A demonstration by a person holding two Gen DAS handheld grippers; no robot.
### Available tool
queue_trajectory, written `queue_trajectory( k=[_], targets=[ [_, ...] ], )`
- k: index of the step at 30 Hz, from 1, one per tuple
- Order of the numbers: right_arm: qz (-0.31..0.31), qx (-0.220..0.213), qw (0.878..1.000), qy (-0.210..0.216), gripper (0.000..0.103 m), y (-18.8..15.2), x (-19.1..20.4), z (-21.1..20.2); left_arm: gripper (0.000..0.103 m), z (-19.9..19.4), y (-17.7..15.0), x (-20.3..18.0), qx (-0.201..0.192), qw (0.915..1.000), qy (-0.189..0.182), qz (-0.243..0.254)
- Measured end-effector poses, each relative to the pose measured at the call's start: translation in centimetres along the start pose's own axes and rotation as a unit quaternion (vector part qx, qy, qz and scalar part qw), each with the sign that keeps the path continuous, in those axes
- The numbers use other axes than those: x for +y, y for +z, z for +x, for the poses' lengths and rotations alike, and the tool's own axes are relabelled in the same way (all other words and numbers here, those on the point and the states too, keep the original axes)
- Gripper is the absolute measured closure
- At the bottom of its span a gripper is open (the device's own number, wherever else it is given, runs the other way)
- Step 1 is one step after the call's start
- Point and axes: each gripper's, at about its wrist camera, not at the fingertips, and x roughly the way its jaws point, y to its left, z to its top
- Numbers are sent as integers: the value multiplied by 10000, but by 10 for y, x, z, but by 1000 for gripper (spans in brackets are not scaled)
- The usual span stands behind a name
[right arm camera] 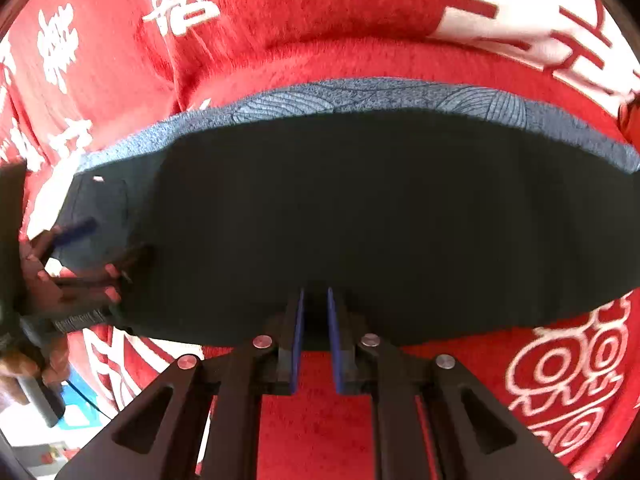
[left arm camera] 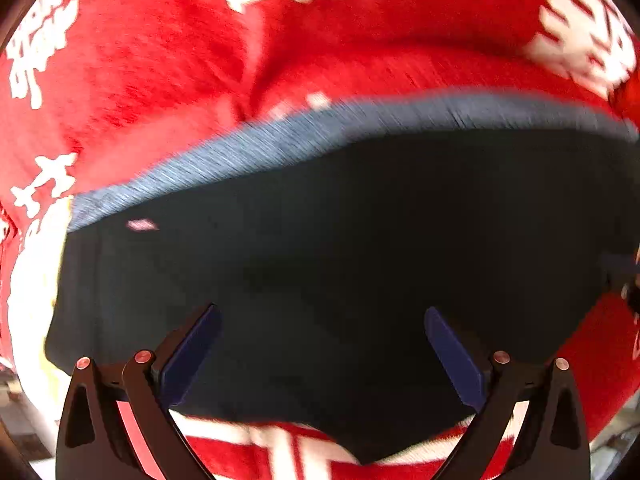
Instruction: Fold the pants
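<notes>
Pants [right arm camera: 360,216] lie as a dark folded band on the red blanket [right arm camera: 320,12], directly ahead of both tools, with a grey-blue patterned strip [right arm camera: 360,94] exposed along the far edge. Right gripper [right arm camera: 316,300] sits at the near edge of the band with its jaws drawn almost together; whether cloth is pinched in the narrow gap between them cannot be told, since the fabric there is too dark. Left gripper [left arm camera: 322,316] hangs over the same band with its jaws spread wide, nothing between its pads, near edge of the cloth just below them. In the right wrist view a hand [right arm camera: 52,276] grasps that tool at the left end of the band.

Judged from the layout, one lengthwise fold is complete and the step in hand is regrasping for the next fold. Next move calls for closing the left gripper on the near edge, level with the right gripper, so that both ends lift together and the layers stay aligned.
</notes>
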Motion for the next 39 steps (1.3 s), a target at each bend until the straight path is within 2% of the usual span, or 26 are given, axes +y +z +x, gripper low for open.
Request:
queue_trajectory(
  k=[1,3,8,13,15,19,21,23,32,39],
  targets=[
    [22,-4,10000,13,90,-4,-1,-1,1,-4,-7,-2,-208,9997,87,-32],
    [-2,-61,10000,-5,90,-11,-2,-5,1,-7,-17,-5,-330,9994,109,12],
    [13,-84,9999,118,90,-20,-9,-9,1,-5,-22,1,-150,9995,-59,-268],
    [399,108,9982,436,90,-28,-20,-15,1,-11,-19,-7,-26,9997,181,-173],
    [530,204,9978,338,80,-36,-30,-20,1,-14,-15,-10,97,9995,237,-182],
    [933,120,9948,390,71,-53,-60,-38,1,-25,-11,-19,172,9995,203,-143],
    [1145,93,9928,354,65,-58,-77,-46,1,-32,-7,-32,150,9997,167,-44],
    [1413,82,9893,358,63,-63,-95,-52,1,-40,-6,-50,112,9998,145,82],
    [2427,-94,9687,514,62,-77,-173,-70,1,-49,30,-148,42,9985,-328,429],
    [3003,-472,9492,816,62,-73,-230,-82,1,-53,57,-209,-6,9975,-556,442]
  ],
)
